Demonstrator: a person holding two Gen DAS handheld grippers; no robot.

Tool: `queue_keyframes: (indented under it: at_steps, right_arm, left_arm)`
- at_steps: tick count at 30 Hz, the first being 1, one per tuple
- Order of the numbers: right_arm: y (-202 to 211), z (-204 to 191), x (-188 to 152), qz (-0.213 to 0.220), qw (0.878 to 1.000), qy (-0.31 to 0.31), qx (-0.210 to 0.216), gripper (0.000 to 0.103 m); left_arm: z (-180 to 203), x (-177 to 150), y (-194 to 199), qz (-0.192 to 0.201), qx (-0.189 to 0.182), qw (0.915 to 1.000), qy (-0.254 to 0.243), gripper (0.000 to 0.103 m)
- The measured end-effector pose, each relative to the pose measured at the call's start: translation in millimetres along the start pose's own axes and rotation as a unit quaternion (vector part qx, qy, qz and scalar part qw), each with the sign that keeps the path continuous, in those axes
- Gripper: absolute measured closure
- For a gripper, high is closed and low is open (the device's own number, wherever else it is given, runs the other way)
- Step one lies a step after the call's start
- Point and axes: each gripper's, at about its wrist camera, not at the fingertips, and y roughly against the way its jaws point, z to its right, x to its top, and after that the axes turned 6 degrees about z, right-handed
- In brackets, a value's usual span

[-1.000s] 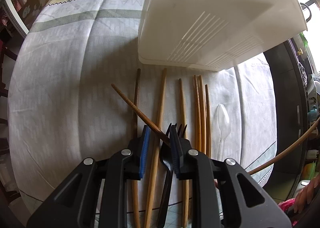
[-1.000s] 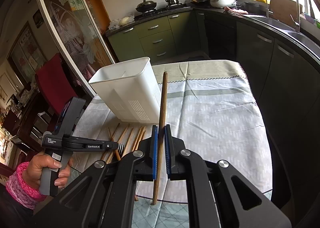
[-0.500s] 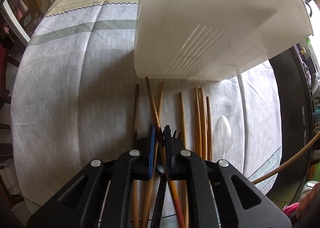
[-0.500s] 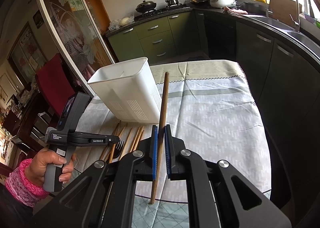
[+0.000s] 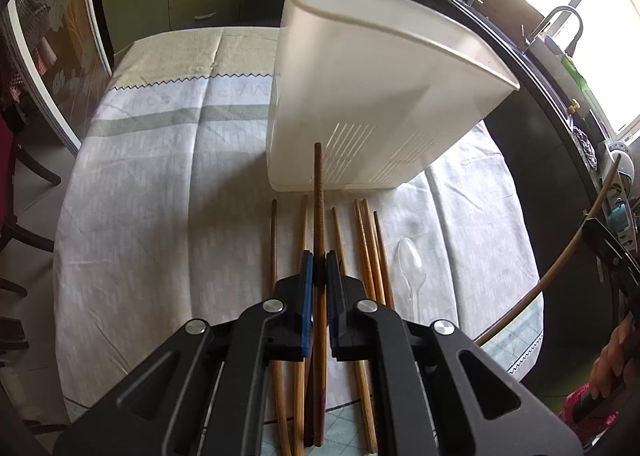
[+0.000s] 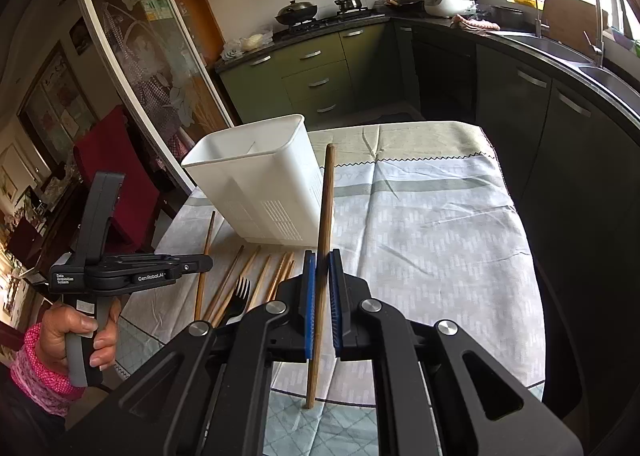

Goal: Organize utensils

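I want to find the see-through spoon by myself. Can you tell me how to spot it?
Find the tall white plastic bin on the clothed table. In front of it lies a row of wooden chopsticks. The clear plastic spoon lies just right of them in the left wrist view, the only transparent piece.

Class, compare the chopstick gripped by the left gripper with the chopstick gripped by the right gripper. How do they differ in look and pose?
The left gripper's chopstick is dark reddish brown; the right gripper's chopstick is a lighter brown. The first is raised above the utensils lying on the cloth in front of the white holder; the second hangs over the table's near edge, to the right of the holder. Both are wooden and clamped between shut blue-padded jaws.
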Motion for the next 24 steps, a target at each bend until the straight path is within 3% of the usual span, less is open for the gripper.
queue_keyframes:
  at_steps: [14, 24]
  right_arm:
    - [11.9, -13.4, 1.8, 0.013, 1.000, 0.021, 0.002, 0.096]
    - [15.5, -17.2, -0.1, 0.016, 0.999, 0.028, 0.003, 0.096]
  left_arm:
    - [28.1, -30.9, 88.4, 0.120, -0.014, 0.9898, -0.076, 0.097]
    - [44.2, -34.5, 109.1, 0.149, -0.028, 0.9836, -0.097, 0.097]
